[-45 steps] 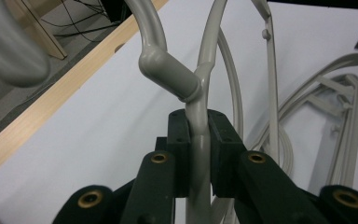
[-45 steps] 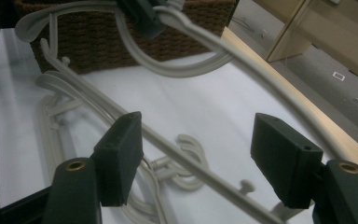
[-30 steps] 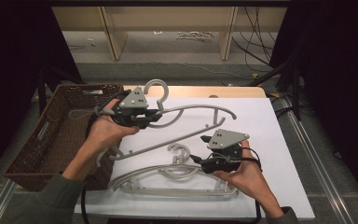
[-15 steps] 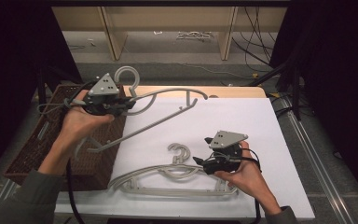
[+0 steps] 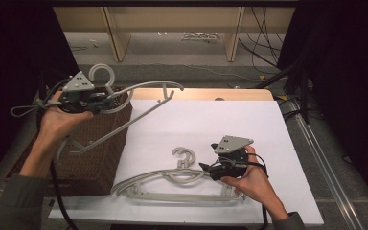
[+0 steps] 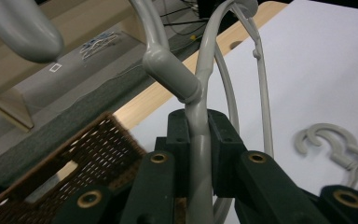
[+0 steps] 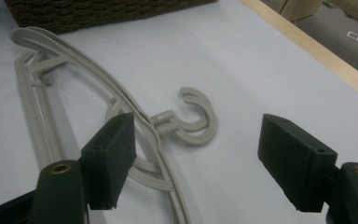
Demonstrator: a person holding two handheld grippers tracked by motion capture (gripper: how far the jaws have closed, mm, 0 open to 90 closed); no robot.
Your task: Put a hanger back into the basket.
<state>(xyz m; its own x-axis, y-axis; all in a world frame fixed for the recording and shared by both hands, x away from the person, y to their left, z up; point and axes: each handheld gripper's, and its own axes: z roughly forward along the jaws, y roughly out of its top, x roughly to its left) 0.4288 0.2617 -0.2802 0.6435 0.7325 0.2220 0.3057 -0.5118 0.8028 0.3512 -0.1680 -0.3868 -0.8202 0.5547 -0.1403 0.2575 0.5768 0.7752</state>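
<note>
Grey hanger [image 6: 200, 140] is clamped in my left tool [image 5: 98, 101] above the basket [image 5: 100, 143]; my right tool [image 7: 196, 163] gapes, holding nothing.

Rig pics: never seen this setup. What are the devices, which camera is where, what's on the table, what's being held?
No robot arm here: a person holds a hand-operated two-jaw gripper in each hand. The high view looks down from above the person's side of the table. The other two cameras each ride on a gripper and look along its black jaws.

The left gripper is shut on a grey plastic hanger, clamped just below its hook, and carries it in the air above a brown wicker basket at the table's left edge. The right gripper is open, its jaws wide apart over more grey hangers lying flat on the white table cover. How many lie stacked there is hard to tell.
</note>
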